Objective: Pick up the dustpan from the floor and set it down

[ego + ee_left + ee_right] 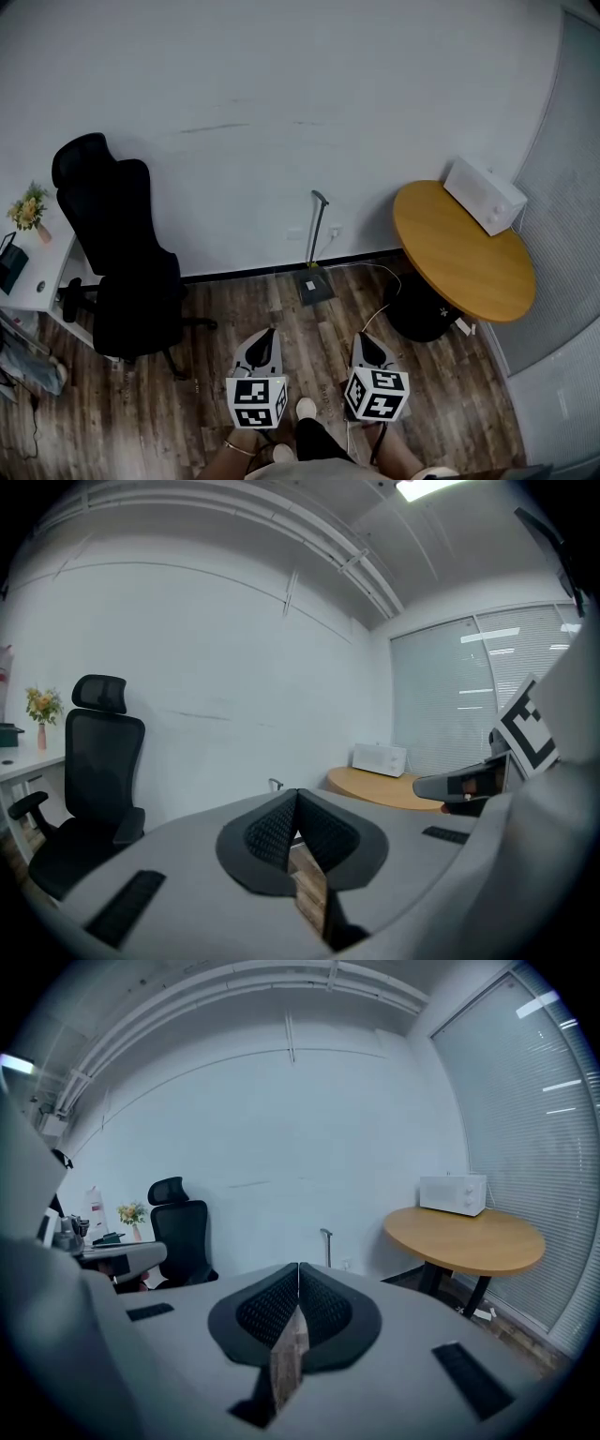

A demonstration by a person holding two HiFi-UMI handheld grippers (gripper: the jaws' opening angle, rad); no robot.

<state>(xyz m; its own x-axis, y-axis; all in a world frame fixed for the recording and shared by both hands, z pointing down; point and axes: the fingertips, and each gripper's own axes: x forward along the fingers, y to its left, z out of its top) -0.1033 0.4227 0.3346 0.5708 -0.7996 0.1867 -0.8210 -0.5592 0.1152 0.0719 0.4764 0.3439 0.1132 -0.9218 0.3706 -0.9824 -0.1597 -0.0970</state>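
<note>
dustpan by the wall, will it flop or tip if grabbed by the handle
The dustpan probably lifts stiffly: its handle stands as a thin straight rod. It looks light for its size, being little more than a slim handle over a small scoop. Gripped near the top it may swing, since its bulk sits low.

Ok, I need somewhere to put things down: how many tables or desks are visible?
2. A round wooden table stands at the right, with a white microwave on it; a white desk is at the left edge beside the black office chair. Others may be out of view.
</note>
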